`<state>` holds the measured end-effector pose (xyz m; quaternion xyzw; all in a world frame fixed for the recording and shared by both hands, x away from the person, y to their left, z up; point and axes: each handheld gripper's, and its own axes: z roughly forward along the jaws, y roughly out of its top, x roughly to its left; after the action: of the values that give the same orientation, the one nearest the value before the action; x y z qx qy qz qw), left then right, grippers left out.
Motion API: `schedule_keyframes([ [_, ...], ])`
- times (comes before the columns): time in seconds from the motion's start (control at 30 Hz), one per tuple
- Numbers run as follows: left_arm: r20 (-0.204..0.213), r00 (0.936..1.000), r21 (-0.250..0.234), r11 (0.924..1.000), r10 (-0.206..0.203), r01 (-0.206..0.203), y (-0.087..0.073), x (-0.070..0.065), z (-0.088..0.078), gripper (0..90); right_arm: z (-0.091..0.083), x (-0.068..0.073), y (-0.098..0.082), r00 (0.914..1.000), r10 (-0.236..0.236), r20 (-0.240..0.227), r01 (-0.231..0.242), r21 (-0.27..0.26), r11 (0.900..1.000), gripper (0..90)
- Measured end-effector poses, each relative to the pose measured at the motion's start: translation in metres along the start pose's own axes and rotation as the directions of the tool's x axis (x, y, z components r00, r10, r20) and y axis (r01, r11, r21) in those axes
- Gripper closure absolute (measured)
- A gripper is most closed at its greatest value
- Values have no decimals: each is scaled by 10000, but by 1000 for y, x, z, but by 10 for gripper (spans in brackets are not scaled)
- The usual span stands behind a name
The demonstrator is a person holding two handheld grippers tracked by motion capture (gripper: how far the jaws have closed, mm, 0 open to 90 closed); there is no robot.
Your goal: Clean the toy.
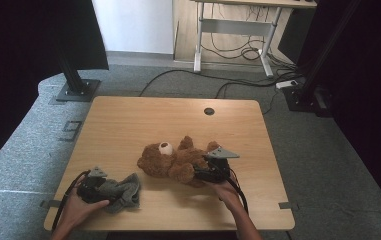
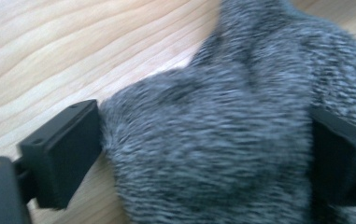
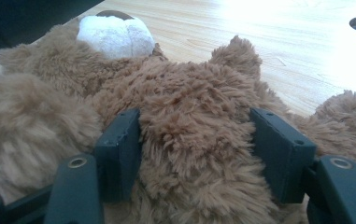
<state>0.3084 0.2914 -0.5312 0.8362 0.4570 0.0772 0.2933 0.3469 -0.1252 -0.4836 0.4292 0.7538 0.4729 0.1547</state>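
A brown teddy bear (image 1: 170,161) lies on its back in the middle of the wooden table (image 1: 143,120), its white snout (image 3: 115,35) pointing up. My right gripper (image 1: 210,170) comes in from the bear's right side. In the right gripper view its jaws (image 3: 194,140) press into the fur of the bear's body (image 3: 189,107). A crumpled grey fuzzy cloth (image 1: 123,190) lies near the table's front left. My left gripper (image 1: 95,187) sits at the cloth's left end. In the left gripper view its jaws (image 2: 206,135) stand wide apart, with the cloth (image 2: 213,177) lying loosely between them.
A round cable hole (image 1: 208,111) sits near the table's far edge. Bare wood stretches behind and to the left of the bear. Beyond the table there is grey carpet with cables (image 1: 238,52), a white desk frame (image 1: 233,27) and black stand bases (image 1: 75,90).
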Motion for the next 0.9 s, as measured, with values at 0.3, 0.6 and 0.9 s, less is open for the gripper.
schedule_keyframes([
  [0.3, 69, 9985, -142, 9984, 543, -542, 0, -6, -1, 231, 0, -1, -1, 10000, 48, -26, -48, -57, 10000, 361],
  [0.6, 1050, 9906, -284, 9960, 873, -848, 0, -10, -4, 660, -1, -2, -2, 9999, 106, -76, -107, -114, 9999, 363],
  [0.9, 1962, 9777, -1872, 9816, 754, -381, 11, -13, -32, 696, -6, 3, -10, 9998, -66, -175, 63, -168, 9998, 380],
])
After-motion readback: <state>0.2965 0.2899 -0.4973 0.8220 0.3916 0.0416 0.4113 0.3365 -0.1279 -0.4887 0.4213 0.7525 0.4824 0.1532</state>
